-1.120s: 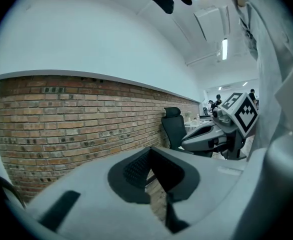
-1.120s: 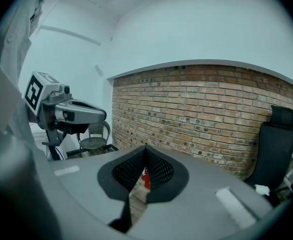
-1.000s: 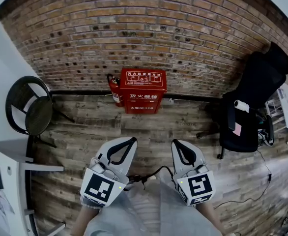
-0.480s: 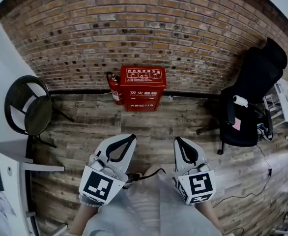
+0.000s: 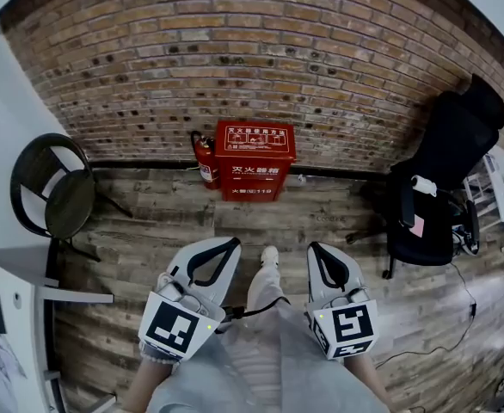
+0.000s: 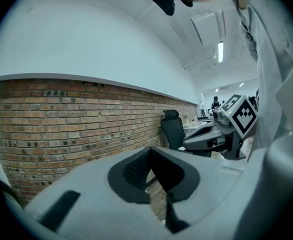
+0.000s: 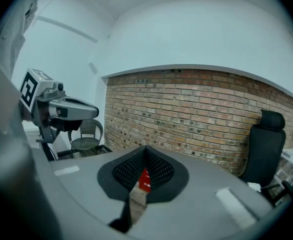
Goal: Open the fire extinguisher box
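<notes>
The red fire extinguisher box (image 5: pixel 255 157) stands shut on the wooden floor against the brick wall (image 5: pixel 261 50). A red extinguisher (image 5: pixel 205 162) stands at its left side. My left gripper (image 5: pixel 231 245) and right gripper (image 5: pixel 315 249) are held low in front of me, well short of the box. Both are shut with nothing between the jaws. In the left gripper view the left gripper (image 6: pixel 150 149) points along the brick wall toward an office chair. In the right gripper view a sliver of the red box (image 7: pixel 144 180) shows through the slit below the right gripper (image 7: pixel 145 148).
A black wicker chair (image 5: pixel 50 192) stands at the left. A black office chair (image 5: pixel 441 179) stands right of the box. A white desk edge (image 5: pixel 11 299) lies at the near left, and a cable (image 5: pixel 433 338) runs over the floor at the right. My shoe (image 5: pixel 269 255) shows between the grippers.
My leg and shoe have swung forward between the grippers. The view has shifted slightly toward the box. Both grippers stay shut at the same height.
</notes>
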`<move>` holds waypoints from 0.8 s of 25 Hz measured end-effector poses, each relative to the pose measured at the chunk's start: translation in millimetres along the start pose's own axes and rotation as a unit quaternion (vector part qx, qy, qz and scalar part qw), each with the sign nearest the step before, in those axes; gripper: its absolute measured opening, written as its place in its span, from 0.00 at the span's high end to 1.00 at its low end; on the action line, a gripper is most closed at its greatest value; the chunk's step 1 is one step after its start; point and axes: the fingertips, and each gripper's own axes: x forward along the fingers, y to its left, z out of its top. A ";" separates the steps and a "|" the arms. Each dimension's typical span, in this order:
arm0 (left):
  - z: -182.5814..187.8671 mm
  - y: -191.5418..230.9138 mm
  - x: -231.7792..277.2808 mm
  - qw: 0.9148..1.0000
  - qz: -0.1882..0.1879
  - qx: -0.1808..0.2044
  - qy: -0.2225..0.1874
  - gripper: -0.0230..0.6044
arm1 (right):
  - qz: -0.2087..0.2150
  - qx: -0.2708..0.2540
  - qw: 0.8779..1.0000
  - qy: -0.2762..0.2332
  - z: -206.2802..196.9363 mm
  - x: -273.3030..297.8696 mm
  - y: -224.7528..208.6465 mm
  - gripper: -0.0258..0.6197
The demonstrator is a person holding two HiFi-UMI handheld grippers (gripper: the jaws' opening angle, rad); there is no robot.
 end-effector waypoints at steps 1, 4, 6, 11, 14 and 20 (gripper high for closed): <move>0.2 1.2 2.5 1.000 0.000 0.006 0.000 0.97 | 0.002 -0.001 1.000 -0.001 0.9 3.6 -1.8 0.95; 0.1 8.5 10.2 1.000 0.008 0.014 -0.001 0.97 | 0.009 -0.003 1.000 -0.003 3.7 15.8 -6.8 0.95; -0.2 17.2 15.0 1.000 0.017 0.006 0.000 0.97 | 0.014 -0.006 1.000 -0.005 7.9 25.2 -10.0 0.95; -3.6 37.9 32.5 0.999 0.032 0.001 0.005 0.97 | 0.021 -0.008 1.000 -0.002 8.5 50.3 -22.5 0.95; -7.5 49.1 43.9 0.999 0.037 -0.010 0.009 0.97 | 0.026 -0.008 1.000 0.000 9.2 66.9 -30.7 0.95; -13.4 78.3 82.9 0.998 0.052 -0.024 0.020 0.97 | 0.038 -0.014 0.999 0.007 13.3 106.2 -59.1 0.95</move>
